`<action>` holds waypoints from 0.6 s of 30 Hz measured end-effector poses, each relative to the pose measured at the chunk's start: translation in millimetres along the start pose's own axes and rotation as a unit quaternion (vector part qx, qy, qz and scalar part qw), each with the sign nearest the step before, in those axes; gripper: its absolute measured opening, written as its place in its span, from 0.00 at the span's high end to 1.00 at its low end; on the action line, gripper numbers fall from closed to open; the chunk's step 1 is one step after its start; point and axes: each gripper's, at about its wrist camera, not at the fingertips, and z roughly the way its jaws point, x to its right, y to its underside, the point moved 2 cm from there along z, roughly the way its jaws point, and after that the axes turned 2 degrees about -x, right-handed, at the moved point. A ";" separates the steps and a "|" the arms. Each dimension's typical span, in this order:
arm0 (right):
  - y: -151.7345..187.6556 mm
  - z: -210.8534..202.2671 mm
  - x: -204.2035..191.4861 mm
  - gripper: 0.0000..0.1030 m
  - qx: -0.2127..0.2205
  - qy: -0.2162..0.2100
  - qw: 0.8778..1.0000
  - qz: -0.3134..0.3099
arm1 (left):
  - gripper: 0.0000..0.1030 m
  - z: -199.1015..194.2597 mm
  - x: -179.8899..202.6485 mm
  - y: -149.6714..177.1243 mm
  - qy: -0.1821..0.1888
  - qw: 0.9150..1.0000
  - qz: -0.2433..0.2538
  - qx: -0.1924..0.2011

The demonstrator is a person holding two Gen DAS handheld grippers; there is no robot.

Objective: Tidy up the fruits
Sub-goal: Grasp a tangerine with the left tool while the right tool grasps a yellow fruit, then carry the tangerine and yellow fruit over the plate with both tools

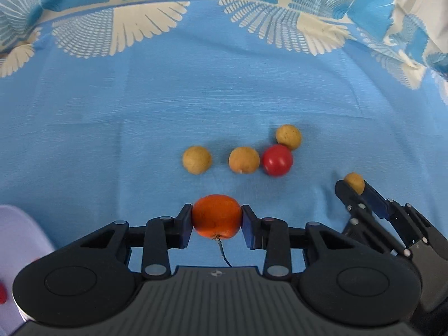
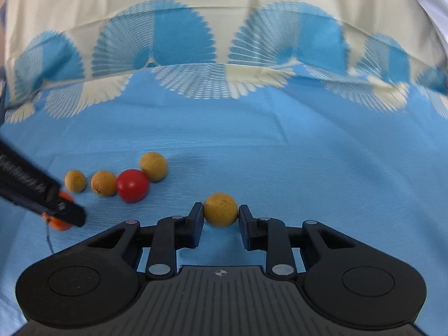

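Observation:
My left gripper [image 1: 217,217] is shut on an orange fruit [image 1: 216,215] with a thin stem hanging below it. My right gripper [image 2: 220,210] is shut on a small tan round fruit [image 2: 220,209]; the same gripper [image 1: 353,187] and fruit [image 1: 354,182] show at the right of the left wrist view. On the blue cloth lie three more tan fruits [image 1: 196,159] [image 1: 244,160] [image 1: 288,136] and a red tomato-like fruit [image 1: 277,160]. In the right wrist view the red fruit [image 2: 132,185] sits between tan ones, and the orange fruit [image 2: 60,222] is half hidden by the left gripper's finger.
The blue cloth [image 1: 196,98] with white fan patterns covers the table and folds up at the back. A white container [image 1: 19,240] with small red items stands at the lower left of the left wrist view.

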 end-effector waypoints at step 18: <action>54.0 -213.6 -90.2 0.73 0.028 -0.104 0.994 -0.022 | 0.61 -187.2 -91.2 160.0 -0.045 0.998 -0.013 0.036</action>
